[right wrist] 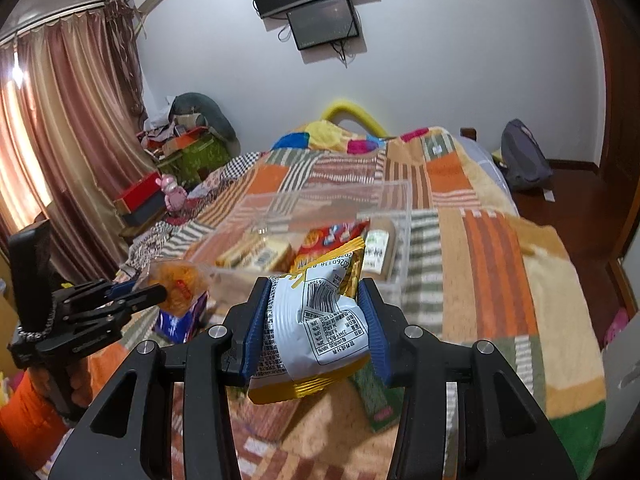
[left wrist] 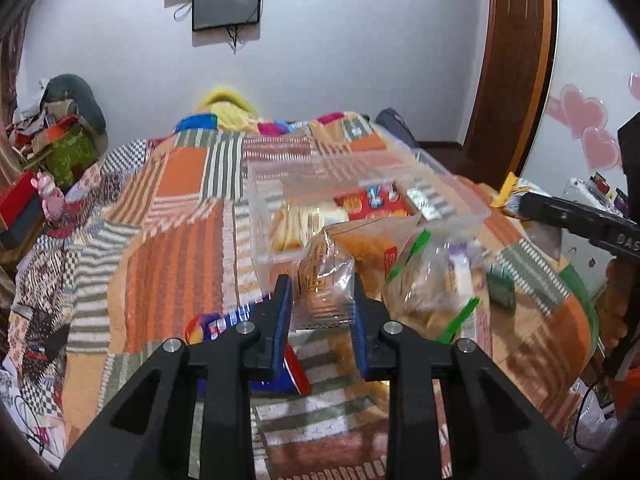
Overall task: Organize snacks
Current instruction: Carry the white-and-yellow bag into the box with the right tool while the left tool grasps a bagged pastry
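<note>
My left gripper [left wrist: 322, 300] is shut on a clear bag of orange snacks [left wrist: 326, 280], held above the bed just in front of a clear plastic bin [left wrist: 260, 216]. The bin holds a red packet [left wrist: 376, 204] and pale biscuit packs [left wrist: 296, 224]. A green-striped clear bag [left wrist: 436, 284] lies right of my fingers. My right gripper [right wrist: 316, 320] is shut on a yellow and white snack packet [right wrist: 320, 320], held above the bed before the same bin [right wrist: 404, 216]. The left gripper [right wrist: 152, 292] with its orange bag shows at left in the right wrist view.
A patchwork blanket [left wrist: 176, 248] covers the bed. A blue packet [left wrist: 216, 324] lies under my left gripper. A green box [right wrist: 376, 400] lies under my right gripper. Boxes and clutter [left wrist: 52, 148] stand at left, a backpack [right wrist: 524, 156] on the floor at right.
</note>
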Demonstrator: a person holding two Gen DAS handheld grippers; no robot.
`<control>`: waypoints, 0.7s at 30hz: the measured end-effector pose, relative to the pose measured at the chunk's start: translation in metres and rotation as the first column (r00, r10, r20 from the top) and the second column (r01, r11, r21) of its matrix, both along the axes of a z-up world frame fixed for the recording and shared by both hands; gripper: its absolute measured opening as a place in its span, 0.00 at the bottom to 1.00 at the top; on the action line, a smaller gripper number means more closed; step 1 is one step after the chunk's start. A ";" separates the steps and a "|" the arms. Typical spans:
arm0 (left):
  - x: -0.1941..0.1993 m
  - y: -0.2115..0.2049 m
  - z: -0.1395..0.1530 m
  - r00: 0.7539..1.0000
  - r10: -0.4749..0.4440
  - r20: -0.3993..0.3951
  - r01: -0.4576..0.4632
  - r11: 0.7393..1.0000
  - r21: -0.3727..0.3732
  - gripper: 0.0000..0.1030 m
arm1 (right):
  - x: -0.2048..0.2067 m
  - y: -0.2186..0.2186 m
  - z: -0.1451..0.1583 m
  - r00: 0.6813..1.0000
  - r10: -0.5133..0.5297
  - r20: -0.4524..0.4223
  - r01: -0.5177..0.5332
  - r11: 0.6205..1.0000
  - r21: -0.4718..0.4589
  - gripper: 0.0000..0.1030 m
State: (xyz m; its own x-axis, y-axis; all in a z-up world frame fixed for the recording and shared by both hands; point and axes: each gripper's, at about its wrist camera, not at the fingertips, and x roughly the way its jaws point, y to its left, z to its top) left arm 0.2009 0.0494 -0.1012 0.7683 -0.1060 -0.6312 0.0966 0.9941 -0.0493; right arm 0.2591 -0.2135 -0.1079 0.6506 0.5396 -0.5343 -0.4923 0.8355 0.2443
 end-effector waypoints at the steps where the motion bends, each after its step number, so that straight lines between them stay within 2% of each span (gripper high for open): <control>1: 0.002 0.000 0.003 1.000 0.000 0.010 0.000 1.000 0.005 0.25 | 0.002 0.001 0.001 1.000 0.000 0.004 0.000 1.000 0.001 0.40; 11: 0.036 -0.005 0.020 0.999 0.008 0.041 -0.008 1.000 -0.014 0.25 | 0.026 0.023 0.012 0.999 0.005 0.047 -0.004 1.000 -0.027 0.40; 21: 0.087 -0.008 0.017 0.998 0.051 0.028 -0.051 0.999 -0.013 0.25 | 0.060 0.055 -0.001 1.000 0.029 0.012 -0.027 0.995 -0.096 0.40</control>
